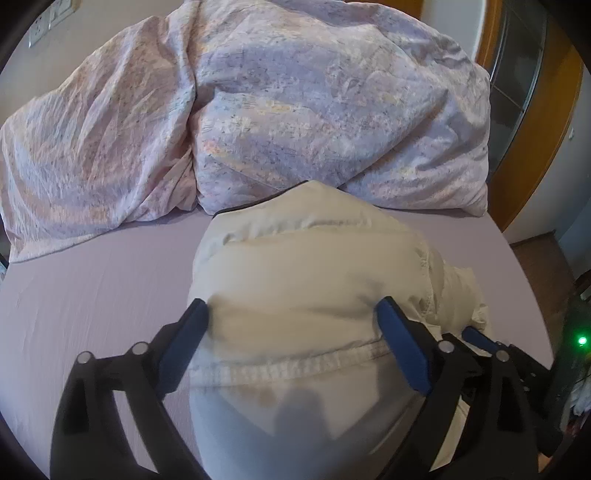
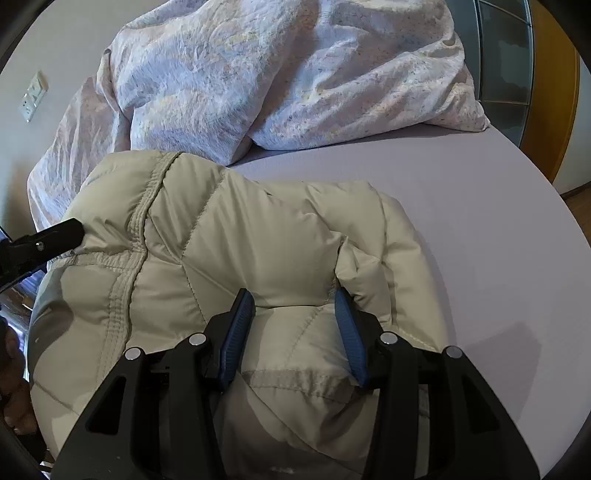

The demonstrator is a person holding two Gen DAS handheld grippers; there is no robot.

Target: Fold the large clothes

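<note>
A cream quilted puffer jacket (image 1: 306,258) lies bundled on the lilac bed sheet (image 1: 92,280). My left gripper (image 1: 293,306) straddles the jacket's ribbed hem with its blue fingers spread wide, the puffy cloth bulging between them without being pinched. In the right wrist view the jacket (image 2: 258,229) shows its stitched seams, and my right gripper (image 2: 293,299) is shut on a thick fold of it near the front edge. One black finger of the left gripper (image 2: 62,232) touches the jacket's left side there. A blue finger of the right gripper (image 1: 476,338) peeks in at the jacket's right.
A crumpled pink-and-lilac duvet (image 1: 258,110) is heaped along the far side of the bed, just behind the jacket. Bare sheet (image 2: 480,221) stretches to the right. Wall sockets (image 1: 40,29) are at the far left, a wooden-framed door (image 1: 535,129) and wooden floor (image 1: 535,266) at the right.
</note>
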